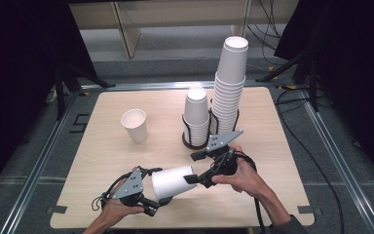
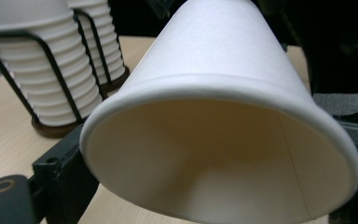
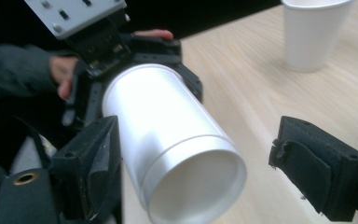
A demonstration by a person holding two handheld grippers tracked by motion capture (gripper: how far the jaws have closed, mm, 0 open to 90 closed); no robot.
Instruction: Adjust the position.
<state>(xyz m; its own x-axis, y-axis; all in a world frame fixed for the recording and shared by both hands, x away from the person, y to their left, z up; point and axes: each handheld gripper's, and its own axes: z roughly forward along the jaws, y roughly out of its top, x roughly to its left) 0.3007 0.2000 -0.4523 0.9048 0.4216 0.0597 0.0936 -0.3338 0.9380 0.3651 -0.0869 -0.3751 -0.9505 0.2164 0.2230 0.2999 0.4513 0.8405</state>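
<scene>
A pale wooden table (image 1: 126, 161) was seen from the high view, set on a grey floor between dark curtains. Toward its far right side, a tall stack of white paper cups (image 1: 230, 83) was held in a black wire holder, and a shorter stack (image 1: 196, 114) was held in a second holder just beside it on the left. A single upright paper cup (image 1: 135, 125) was placed well apart from them, at the left of the table's middle.

Near the front edge, a white paper cup (image 1: 173, 182) was held on its side above the table, between the two hands. Its wide mouth was turned toward the left tool (image 1: 148, 195), whose jaws were clamped on the rim end; in the left gripper view the open mouth (image 2: 223, 158) was seen close up, with the two stacks behind it.

The cup's closed base (image 3: 200, 186) was pointed toward the right tool (image 1: 195, 178). In the right gripper view the jaws were seen standing wide: one pad (image 3: 93, 172) was set against the cup's side, while the other (image 3: 317, 172) was kept well clear of it.
</scene>
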